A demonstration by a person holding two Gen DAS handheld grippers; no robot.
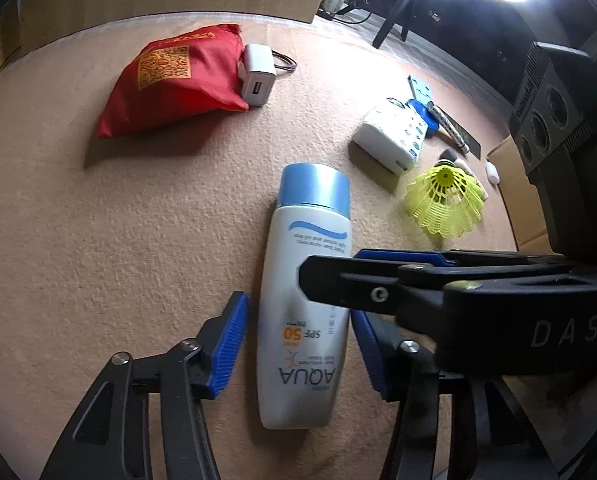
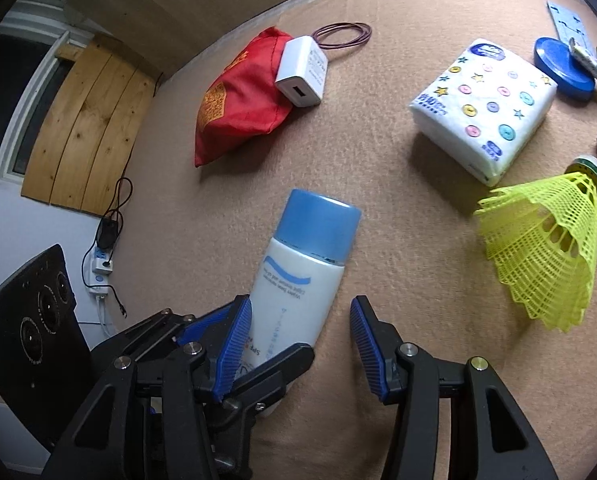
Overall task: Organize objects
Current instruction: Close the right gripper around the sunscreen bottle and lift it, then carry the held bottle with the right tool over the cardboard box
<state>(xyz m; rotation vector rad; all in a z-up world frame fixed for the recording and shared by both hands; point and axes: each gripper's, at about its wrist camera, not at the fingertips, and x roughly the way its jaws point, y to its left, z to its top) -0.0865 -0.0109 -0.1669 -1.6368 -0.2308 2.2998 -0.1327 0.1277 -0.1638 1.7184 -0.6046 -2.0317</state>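
Tan felt-covered bench (image 1: 98, 240), dim room, bright lamp glare top right in the left wrist view.

Sunscreen bottle (image 1: 304, 300) lies flat on the bench, blue cap (image 1: 314, 184) pointing away from both cameras, base toward them. Long axis runs roughly in line with the left claw's pointing direction.

Left claw (image 1: 298, 344) straddles the bottle's lower half: blue pads either side of the body, a thin gap visible at each side. Spread, not pinching yet. Bottle dead centre between the fingers.

Right claw (image 2: 302, 344) also spread, nothing gripped. It sits just beside and crossing over the left claw; in the right wrist view its left pad overlaps the bottle's edge, while most of the gap between its fingers is over bare bench to the right of the bottle. Off-axis, so the left hand is clearly the better placed one.

My read: next move is the left claw closing across the bottle's short width. Risk is the two claws fouling each other, they're nearly touching.

Other clutter well apart: red pouch (image 1: 174, 80) with white charger (image 1: 258, 76) against it, tissue pack (image 2: 486, 108), yellow shuttlecock (image 2: 546, 252).
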